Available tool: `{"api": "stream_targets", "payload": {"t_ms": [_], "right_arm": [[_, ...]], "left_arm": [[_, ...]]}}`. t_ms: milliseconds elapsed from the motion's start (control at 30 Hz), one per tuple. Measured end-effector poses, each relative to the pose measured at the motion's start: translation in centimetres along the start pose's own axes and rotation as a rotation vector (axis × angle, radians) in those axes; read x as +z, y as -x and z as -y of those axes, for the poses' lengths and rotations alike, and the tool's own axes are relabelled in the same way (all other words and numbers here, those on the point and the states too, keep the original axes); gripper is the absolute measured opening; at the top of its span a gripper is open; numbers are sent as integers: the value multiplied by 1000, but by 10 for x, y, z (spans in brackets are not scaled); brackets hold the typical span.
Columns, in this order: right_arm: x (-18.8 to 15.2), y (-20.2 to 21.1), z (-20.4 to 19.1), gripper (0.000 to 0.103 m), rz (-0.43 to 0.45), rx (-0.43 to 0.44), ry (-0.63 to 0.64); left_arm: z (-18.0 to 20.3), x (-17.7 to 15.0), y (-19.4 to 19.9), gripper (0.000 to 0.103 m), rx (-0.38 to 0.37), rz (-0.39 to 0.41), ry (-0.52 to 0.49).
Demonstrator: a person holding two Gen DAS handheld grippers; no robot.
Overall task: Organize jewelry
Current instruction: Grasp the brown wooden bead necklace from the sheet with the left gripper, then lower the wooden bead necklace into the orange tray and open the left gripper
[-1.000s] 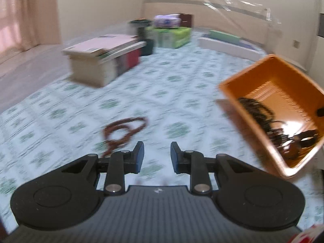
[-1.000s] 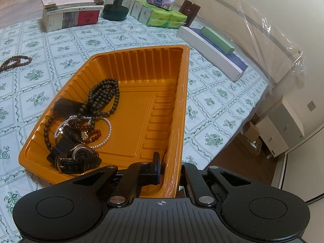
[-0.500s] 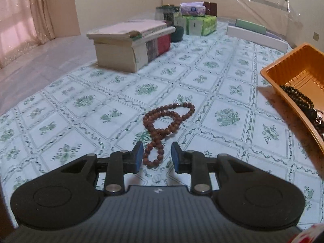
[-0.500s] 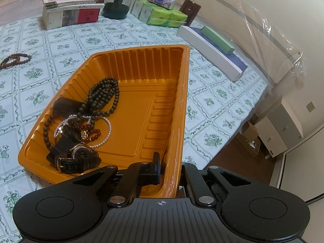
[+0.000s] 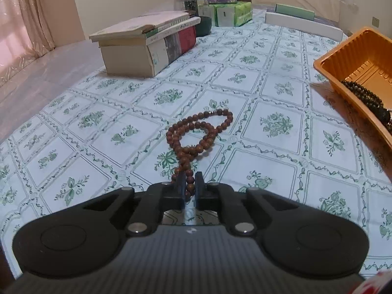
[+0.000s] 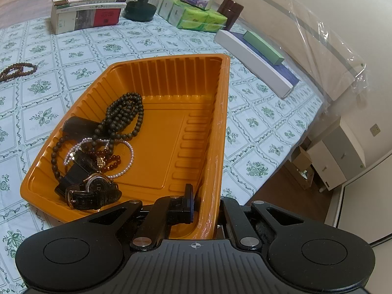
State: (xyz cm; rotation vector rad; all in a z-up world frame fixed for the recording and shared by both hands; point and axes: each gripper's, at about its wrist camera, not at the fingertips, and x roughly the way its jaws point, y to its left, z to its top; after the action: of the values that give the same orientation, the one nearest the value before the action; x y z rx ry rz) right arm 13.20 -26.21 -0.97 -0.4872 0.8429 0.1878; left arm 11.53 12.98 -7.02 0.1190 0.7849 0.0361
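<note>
A: How are the fingers of the left gripper [image 5: 190, 180] set?

B: They have just been closing and are now drawn nearly together. The near end of the brown beads [image 5: 198, 134] is pinched between them; the rest of the strand is laid out in loops on the cloth [image 5: 281, 93] ahead.

A: And the right gripper [image 6: 204, 196]?

B: It is clamped on the near wall of the orange tray [image 6: 171, 73]. One finger [image 6: 188, 193] is seen inside the tray; the other is hidden behind the wall.

A: What is kept in the tray?

B: Dark beads [image 6: 122, 117], a pearl strand [image 6: 127, 161] and a watch [image 6: 93, 191] are heaped at its left end. The right end is bare.

A: How is the tray placed relative to the brown beads?

B: Well apart. In the left view the tray [image 5: 355, 73] is seen at the right edge; in the right view the brown beads [image 6: 17, 69] are seen at the far left.

A: What lies farther out?

B: Stacked books [image 5: 149, 44], a dark jar [image 6: 143, 1], green tissue packs [image 6: 196, 17] and a long white box [image 6: 254, 61] are set along the far side.
</note>
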Motion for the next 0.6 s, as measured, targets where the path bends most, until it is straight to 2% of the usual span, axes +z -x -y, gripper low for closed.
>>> {"api": "stream_targets", "payload": {"t_ms": [167,600], "right_arm": [[0,0,0,4,0,0,0],[1,2,0,4,5,1,2]], "left_arm": [[-2,10,18,6,-20,22,2],[-15,67,82,6,-108,170,35]]}}
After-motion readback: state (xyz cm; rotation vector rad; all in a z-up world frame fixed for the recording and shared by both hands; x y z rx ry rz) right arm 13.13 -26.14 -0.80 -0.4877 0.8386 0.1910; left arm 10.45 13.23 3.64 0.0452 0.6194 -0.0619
